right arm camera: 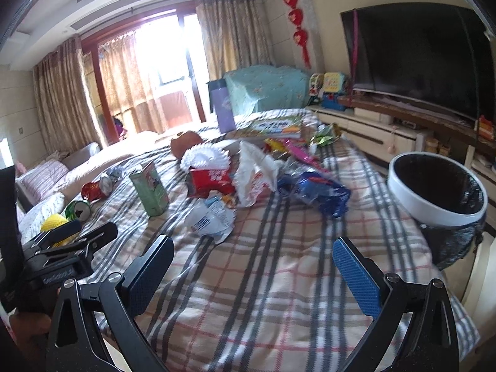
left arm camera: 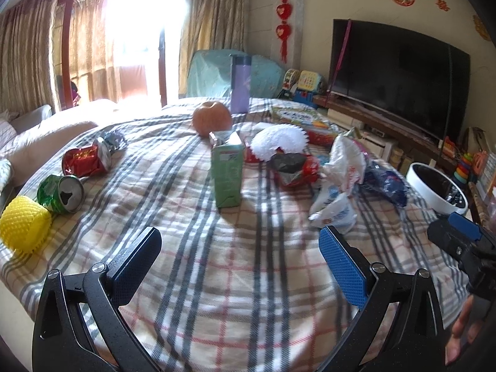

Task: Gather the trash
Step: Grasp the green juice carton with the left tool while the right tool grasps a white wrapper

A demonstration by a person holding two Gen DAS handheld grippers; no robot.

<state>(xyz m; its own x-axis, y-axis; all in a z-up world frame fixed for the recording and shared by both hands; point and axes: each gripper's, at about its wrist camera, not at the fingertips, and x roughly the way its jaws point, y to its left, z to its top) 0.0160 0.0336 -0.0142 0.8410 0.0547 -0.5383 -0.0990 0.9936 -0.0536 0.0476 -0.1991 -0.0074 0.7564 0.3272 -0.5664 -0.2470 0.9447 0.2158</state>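
Observation:
Trash lies across a plaid blanket point(left arm camera: 248, 279). There is an upright green carton point(left arm camera: 228, 173), a crushed red can point(left arm camera: 85, 161), a green can point(left arm camera: 62, 193), a yellow foam net point(left arm camera: 23, 228), a red wrapper point(left arm camera: 297, 167), a white plastic bag point(left arm camera: 347, 161), a blue wrapper point(left arm camera: 387, 183) and a crumpled white wrapper point(left arm camera: 334, 210). My left gripper point(left arm camera: 240, 238) is open above bare blanket, short of the carton. My right gripper point(right arm camera: 252, 248) is open and empty, with the white wrapper point(right arm camera: 210, 217) just ahead of its left finger. A white-rimmed bin point(right arm camera: 434, 214) with a black liner stands to its right.
An orange fruit point(left arm camera: 212, 117), a purple bottle point(left arm camera: 240, 83), a white pleated foam piece point(left arm camera: 279, 139) and books point(left arm camera: 297, 114) sit at the far side. A large TV point(left arm camera: 400, 77) on a low cabinet and toys line the right wall. A sofa point(left arm camera: 40, 133) lies on the left.

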